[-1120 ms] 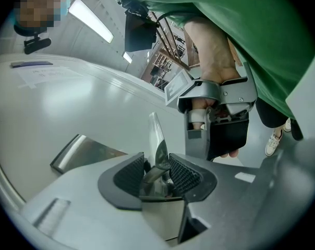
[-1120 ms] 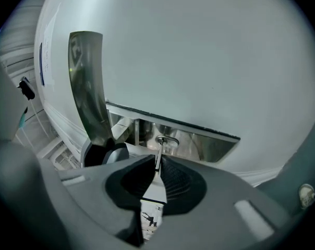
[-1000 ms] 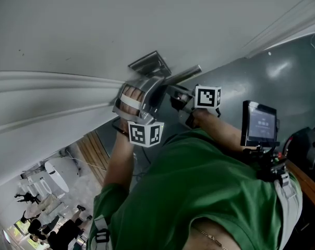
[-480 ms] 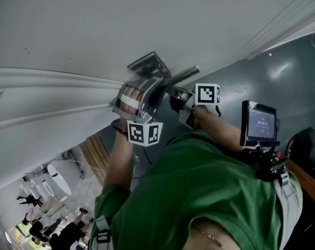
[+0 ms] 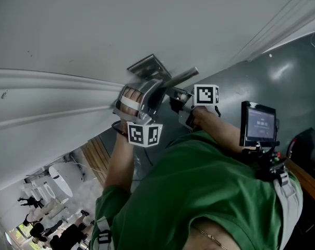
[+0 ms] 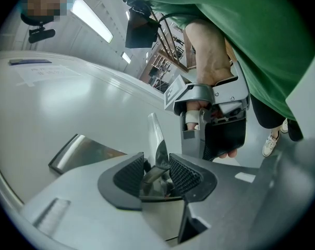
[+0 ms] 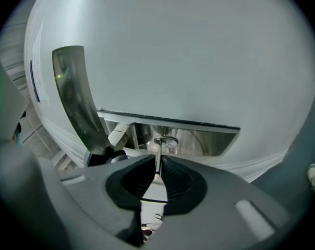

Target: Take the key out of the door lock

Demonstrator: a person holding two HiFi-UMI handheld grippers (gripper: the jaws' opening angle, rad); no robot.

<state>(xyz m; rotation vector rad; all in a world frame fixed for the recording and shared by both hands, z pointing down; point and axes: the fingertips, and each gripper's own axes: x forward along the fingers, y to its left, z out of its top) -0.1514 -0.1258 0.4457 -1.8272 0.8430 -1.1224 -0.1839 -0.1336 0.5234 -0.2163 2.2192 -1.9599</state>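
The key (image 7: 158, 149) sticks straight out of the lock (image 7: 166, 141) in the door, pointing back at the right gripper (image 7: 157, 163), whose jaws pinch it tight, so I think it must pull straight back; the left gripper (image 6: 158, 166) squeezes the door handle (image 6: 154, 129)

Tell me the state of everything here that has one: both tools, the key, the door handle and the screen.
Left tool: shut on the door handle.
Right tool: shut on the key.
Key: in the lock, not yet out.
Door handle: clamped between the left tool's pads.
Screen: lit.
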